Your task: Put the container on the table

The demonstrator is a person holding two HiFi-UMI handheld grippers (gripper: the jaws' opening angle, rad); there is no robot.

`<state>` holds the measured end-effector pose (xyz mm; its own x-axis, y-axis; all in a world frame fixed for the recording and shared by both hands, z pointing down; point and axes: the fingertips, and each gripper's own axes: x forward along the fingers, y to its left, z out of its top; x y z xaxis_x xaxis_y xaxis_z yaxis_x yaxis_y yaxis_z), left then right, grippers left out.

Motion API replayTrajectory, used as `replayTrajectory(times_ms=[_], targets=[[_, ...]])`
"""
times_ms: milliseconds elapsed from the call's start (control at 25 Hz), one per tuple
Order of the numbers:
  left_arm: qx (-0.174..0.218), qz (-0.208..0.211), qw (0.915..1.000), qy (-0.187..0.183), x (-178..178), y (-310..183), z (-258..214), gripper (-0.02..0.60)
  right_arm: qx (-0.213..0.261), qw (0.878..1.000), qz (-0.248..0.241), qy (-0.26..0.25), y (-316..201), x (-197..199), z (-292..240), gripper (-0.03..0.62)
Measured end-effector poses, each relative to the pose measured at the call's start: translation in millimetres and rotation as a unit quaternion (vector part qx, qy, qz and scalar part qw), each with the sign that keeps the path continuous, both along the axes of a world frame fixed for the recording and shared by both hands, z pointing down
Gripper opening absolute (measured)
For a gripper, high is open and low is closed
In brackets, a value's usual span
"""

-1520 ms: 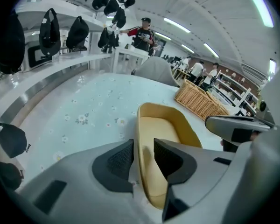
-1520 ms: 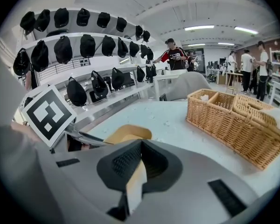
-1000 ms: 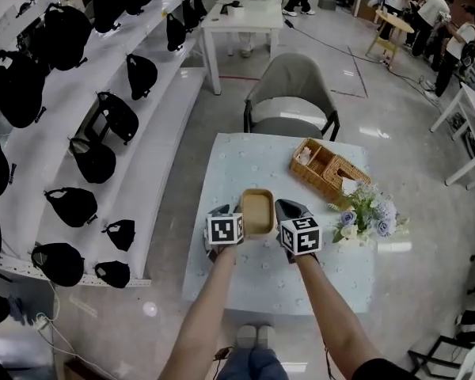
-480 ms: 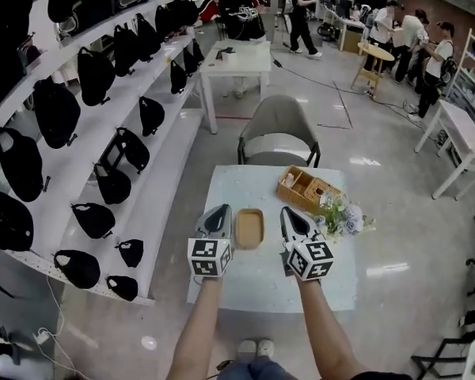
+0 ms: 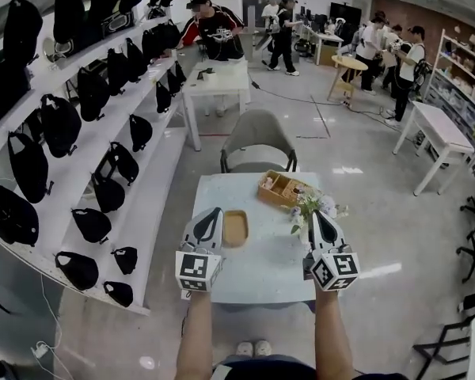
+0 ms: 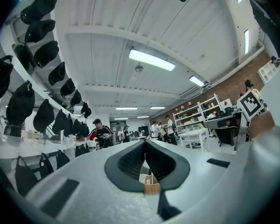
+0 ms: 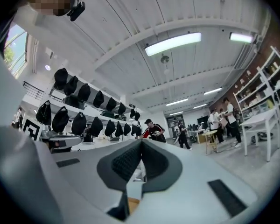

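Observation:
The container [image 5: 235, 228], a shallow tan tray, lies flat on the pale table [image 5: 261, 279] near its left edge. My left gripper [image 5: 212, 212] is held up above the table just left of the container, apart from it, jaws shut on nothing. My right gripper [image 5: 317, 214] is held up over the table's right side, near the flowers, also shut and empty. In the left gripper view the pads [image 6: 136, 160] meet, with the room beyond. The right gripper view shows its pads [image 7: 130, 161] closed together as well.
A wicker basket [image 5: 279, 188] and a bunch of flowers [image 5: 309, 208] stand at the table's far right. A grey chair [image 5: 257, 141] sits behind the table. Shelves of black bags [image 5: 87, 157] run along the left. People stand around white tables [image 5: 218, 81] further back.
Both grippers have risen from beside the container and moved apart, the right one out to the right. The container stays on the table. The head view has tilted up.

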<state>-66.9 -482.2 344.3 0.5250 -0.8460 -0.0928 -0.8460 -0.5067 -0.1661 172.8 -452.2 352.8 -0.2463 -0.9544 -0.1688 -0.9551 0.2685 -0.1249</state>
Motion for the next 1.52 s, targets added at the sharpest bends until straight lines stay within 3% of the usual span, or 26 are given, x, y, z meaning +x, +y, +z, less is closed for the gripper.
replayTrajectory(times_ms=[200, 560, 1520], targets=[[-0.001, -0.01, 0.9989, 0.045, -6.9, 24.1, 5.4, 0.009, 0.005, 0.999, 0.033, 0.012, 29.3, 30.8, 1.8, -0.002], [-0.002, 0.013, 0.9997, 0.019, 6.3, 35.3, 8.6, 0.009, 0.0, 0.999, 0.043, 0.019, 55.1, 38.2, 7.0, -0.002], [-0.024, 0.026, 0.999, 0.029, 21.1, 51.7, 17.8, 0.009, -0.021, 0.999, 0.039, 0.023, 70.5, 44.6, 13.8, -0.003]])
